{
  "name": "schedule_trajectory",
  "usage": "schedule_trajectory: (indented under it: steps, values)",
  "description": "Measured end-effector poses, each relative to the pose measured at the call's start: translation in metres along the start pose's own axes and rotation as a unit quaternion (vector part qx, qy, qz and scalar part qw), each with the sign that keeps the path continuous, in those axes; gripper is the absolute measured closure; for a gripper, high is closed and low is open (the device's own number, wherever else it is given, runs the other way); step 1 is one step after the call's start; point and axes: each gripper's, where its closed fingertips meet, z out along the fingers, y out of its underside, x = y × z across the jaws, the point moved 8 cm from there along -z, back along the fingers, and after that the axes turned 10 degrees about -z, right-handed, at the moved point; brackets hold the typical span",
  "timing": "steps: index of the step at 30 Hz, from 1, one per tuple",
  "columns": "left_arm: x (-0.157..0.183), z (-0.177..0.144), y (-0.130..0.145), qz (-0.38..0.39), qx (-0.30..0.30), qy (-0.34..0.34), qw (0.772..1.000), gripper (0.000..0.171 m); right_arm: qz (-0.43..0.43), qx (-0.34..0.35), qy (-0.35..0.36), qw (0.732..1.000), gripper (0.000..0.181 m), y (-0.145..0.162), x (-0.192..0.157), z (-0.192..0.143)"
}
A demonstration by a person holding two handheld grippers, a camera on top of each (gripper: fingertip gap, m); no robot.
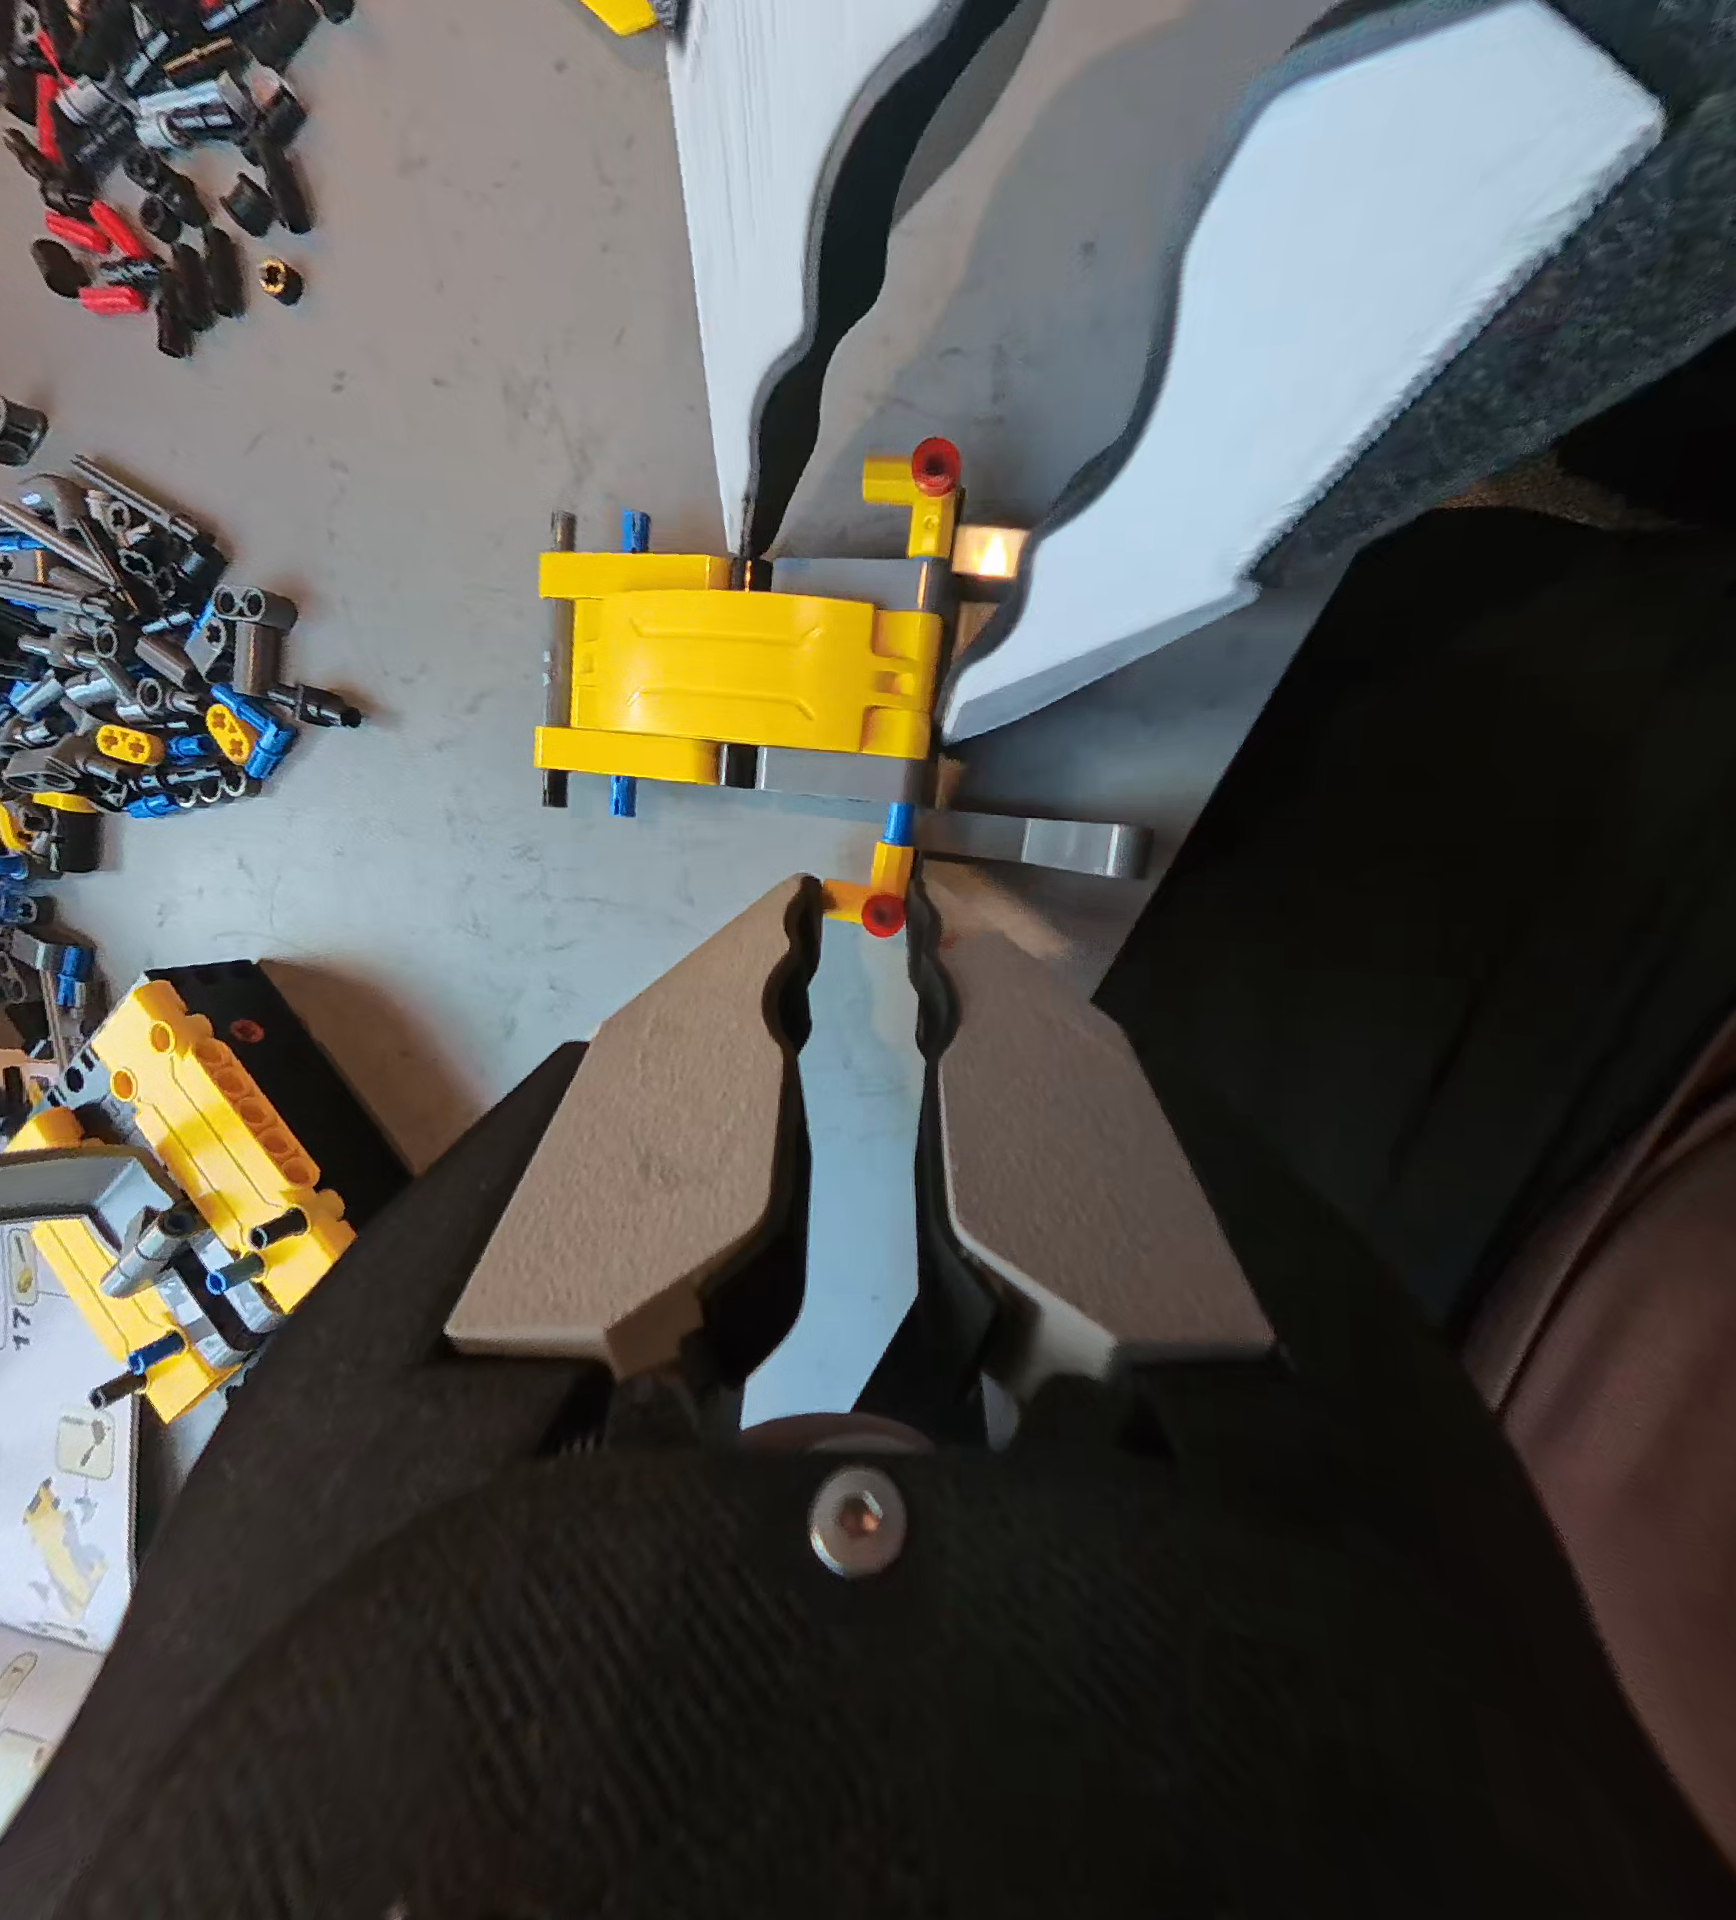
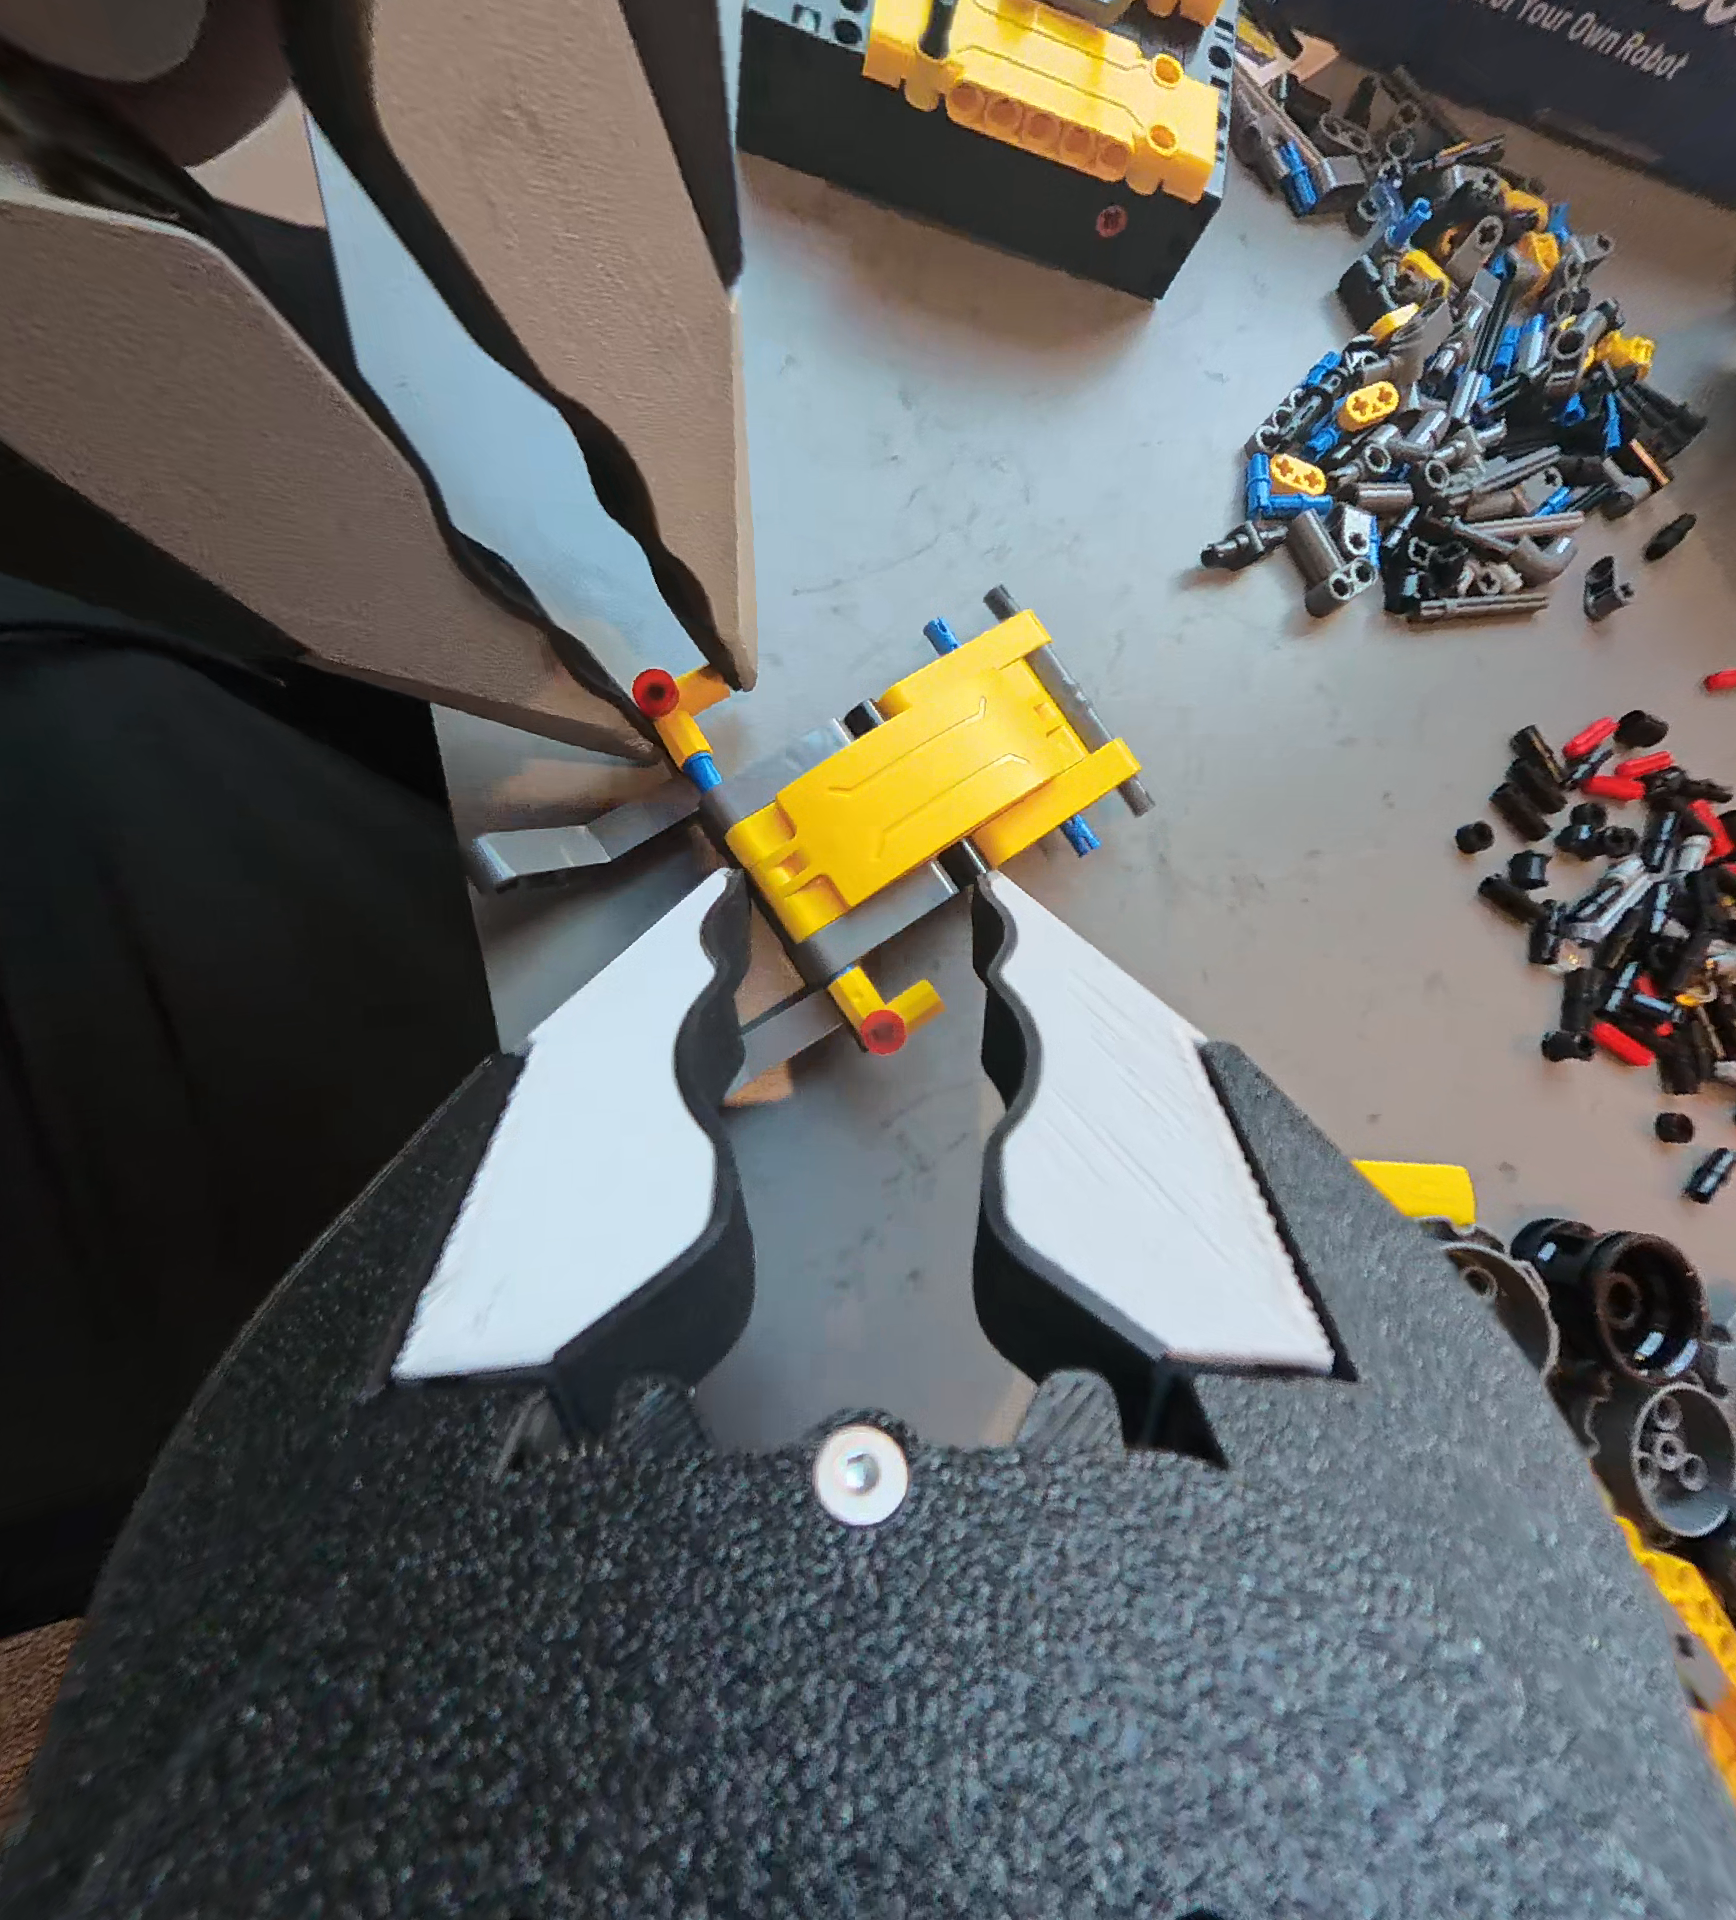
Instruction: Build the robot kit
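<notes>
A grey, mottled tabletop (image 1: 448, 499) carries everything. Only the left wrist view shows the printed instruction booklet (image 1: 2, 1455) at the table's near left corner; its page bears diagrams and small numerals, which I leave unread. Only the right wrist view shows the dark box with white lettering (image 2: 1570, 62) at the far edge and the cluster of black and grey toy wheels (image 2: 1695, 1392) by the right gripper's housing. Both views show a black block topped with a yellow studded beam assembly (image 1: 209, 1164) and loose piles of black, grey, blue and red connector pins (image 1: 64, 675). The small yellow-and-grey brick-built assembly (image 1: 739, 665) lies flat mid-table. The white-fingered right gripper (image 2: 853, 894) straddles its grey end, fingers spread and touching its sides. The tan-fingered left gripper (image 1: 864, 904) is narrowly parted around the yellow elbow piece with a red pin (image 1: 879, 899); whether it pinches cannot be told.
</notes>
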Motion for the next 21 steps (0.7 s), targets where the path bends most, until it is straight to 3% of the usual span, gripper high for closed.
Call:
schedule_trajectory:
  steps: [13, 21]
  values:
    - [-0.020, 0.004, 0.001, -0.109, -0.005, 0.127, 0.986, 0.158, 0.007, 0.016, 0.006, 1.000, 0.140, 0.003, 0.000, 0.002]
    - [-0.025, 0.006, 0.001, -0.087, -0.016, 0.154, 0.984, 0.157, -0.002, 0.013, -0.001, 1.000, 0.139, 0.001, 0.002, 0.002]
